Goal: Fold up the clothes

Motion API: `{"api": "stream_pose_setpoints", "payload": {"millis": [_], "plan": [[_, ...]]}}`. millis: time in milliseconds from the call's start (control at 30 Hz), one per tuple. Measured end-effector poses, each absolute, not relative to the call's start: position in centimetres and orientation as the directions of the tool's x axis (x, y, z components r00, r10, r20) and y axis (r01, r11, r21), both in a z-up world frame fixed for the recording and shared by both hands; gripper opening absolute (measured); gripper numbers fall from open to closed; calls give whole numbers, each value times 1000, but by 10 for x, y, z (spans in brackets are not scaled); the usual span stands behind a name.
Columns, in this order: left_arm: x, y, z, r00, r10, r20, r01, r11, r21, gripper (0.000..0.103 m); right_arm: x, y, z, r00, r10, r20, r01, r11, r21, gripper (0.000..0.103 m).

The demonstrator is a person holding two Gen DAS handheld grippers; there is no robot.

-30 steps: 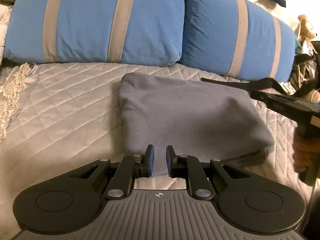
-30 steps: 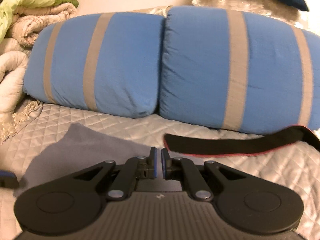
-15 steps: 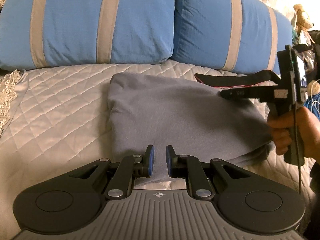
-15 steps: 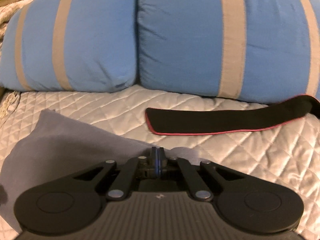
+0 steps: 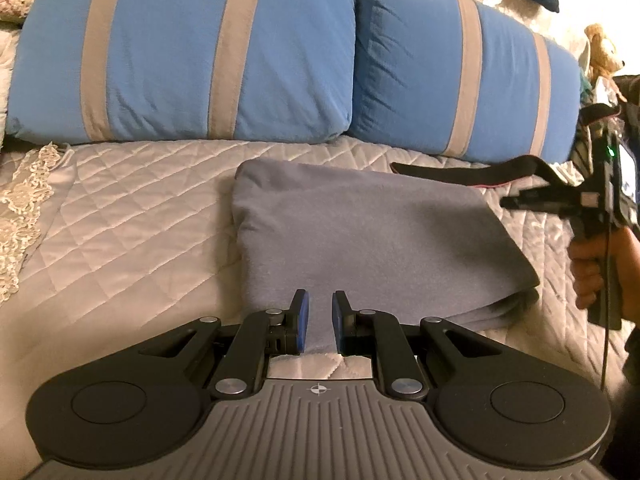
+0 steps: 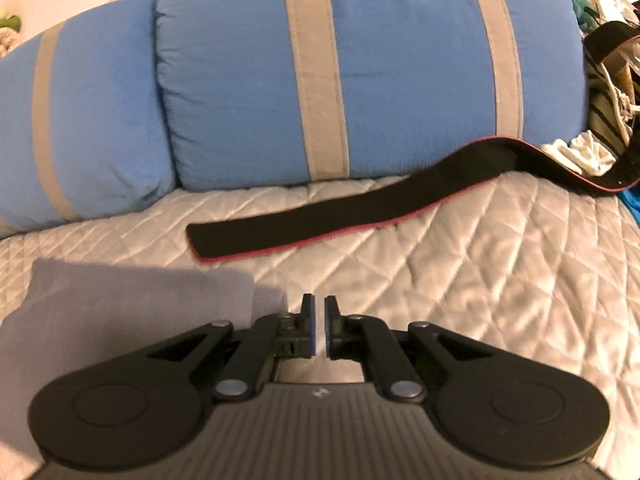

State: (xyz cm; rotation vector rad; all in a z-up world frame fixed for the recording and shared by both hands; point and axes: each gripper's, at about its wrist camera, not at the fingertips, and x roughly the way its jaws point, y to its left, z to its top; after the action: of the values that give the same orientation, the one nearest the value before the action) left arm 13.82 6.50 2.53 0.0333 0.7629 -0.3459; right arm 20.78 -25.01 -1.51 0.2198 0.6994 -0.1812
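You're at the tail end of a fold, by the look of it: the grey garment point(image 5: 372, 240) lies folded on the quilted bedspread point(image 5: 132, 220), in front of the blue striped pillows point(image 5: 188, 52). Its long axis runs from near you toward the pillows, folded edge at the far left corner.

Left gripper point(image 5: 318, 322) is released w/ a gap, nothing between the pads, near hem just beyond. Right gripper point(image 6: 319, 332) is slightly parted, empty, off the garment's right side near the black strap point(image 6: 360, 216).

Next move probably calls for pinching the near hem w/ both, or smoothing.
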Motion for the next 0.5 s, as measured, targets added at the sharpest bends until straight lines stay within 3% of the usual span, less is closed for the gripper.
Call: {"api": "stream_pose_setpoints", "payload": {"millis": [200, 500], "plan": [[128, 67, 33, 681, -298, -669, 315, 944, -100, 13, 157, -226, -10, 774, -58, -631, 158, 982, 103, 17], [107, 68, 28, 687, -312, -656, 315, 942, -118, 13, 102, -188, -20, 783, 11, -622, 59, 994, 92, 17]]}}
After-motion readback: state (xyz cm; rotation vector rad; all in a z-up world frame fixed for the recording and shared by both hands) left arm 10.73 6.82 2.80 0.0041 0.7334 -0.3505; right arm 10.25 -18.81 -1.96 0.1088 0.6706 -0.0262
